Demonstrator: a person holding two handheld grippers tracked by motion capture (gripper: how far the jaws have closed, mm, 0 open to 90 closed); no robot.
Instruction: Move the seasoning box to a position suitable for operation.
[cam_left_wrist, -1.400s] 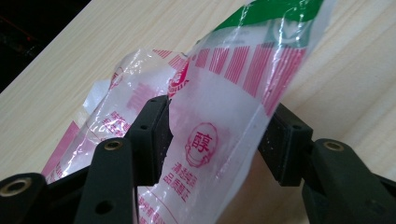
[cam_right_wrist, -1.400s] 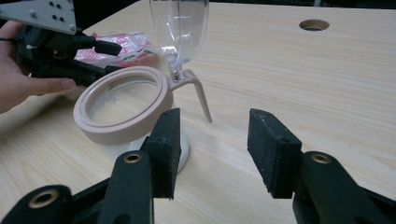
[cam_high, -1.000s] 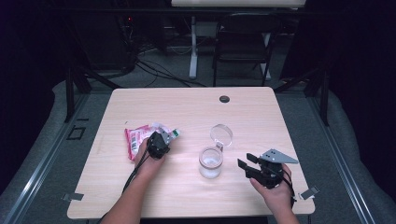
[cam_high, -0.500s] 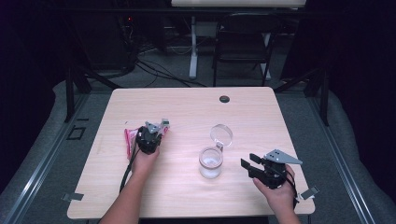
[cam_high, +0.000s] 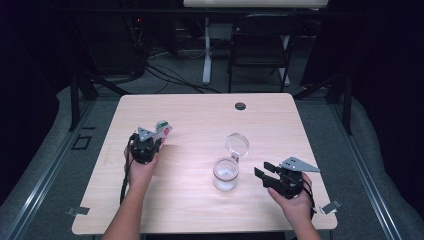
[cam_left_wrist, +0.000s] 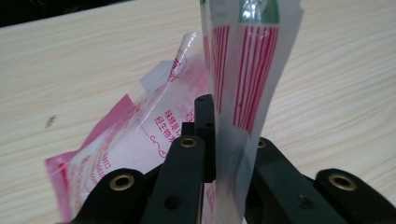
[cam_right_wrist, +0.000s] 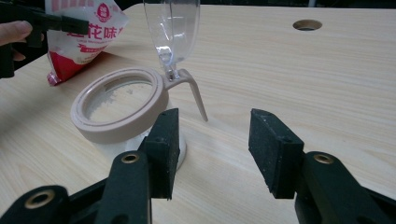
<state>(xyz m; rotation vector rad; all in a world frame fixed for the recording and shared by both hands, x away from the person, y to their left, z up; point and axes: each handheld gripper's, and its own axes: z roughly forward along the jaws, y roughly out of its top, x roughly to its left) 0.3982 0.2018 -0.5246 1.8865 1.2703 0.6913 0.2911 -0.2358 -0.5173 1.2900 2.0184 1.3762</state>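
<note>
Pinching the limp, crinkly pouch (cam_left_wrist: 243, 70) by its top edge — left hand-held gripper (cam_left_wrist: 210, 140) clamped tight; right hand-held gripper (cam_right_wrist: 212, 144) gapes empty.

The tongs (cam_left_wrist: 212, 140) are clamped on a pink-striped plastic packet (cam_left_wrist: 243, 79); its crumpled lower part sags left of them, above the wooden bench (cam_left_wrist: 74, 65).

The packet (cam_high: 162, 131) stands between the jaws of the left tool (cam_high: 146, 148), above the bench (cam_high: 200, 200). The jar (cam_high: 225, 174) sits on the bench just left of the right tool (cam_high: 265, 174), well right of the left tool, its hinged lid (cam_high: 236, 144) raised behind it.
</note>
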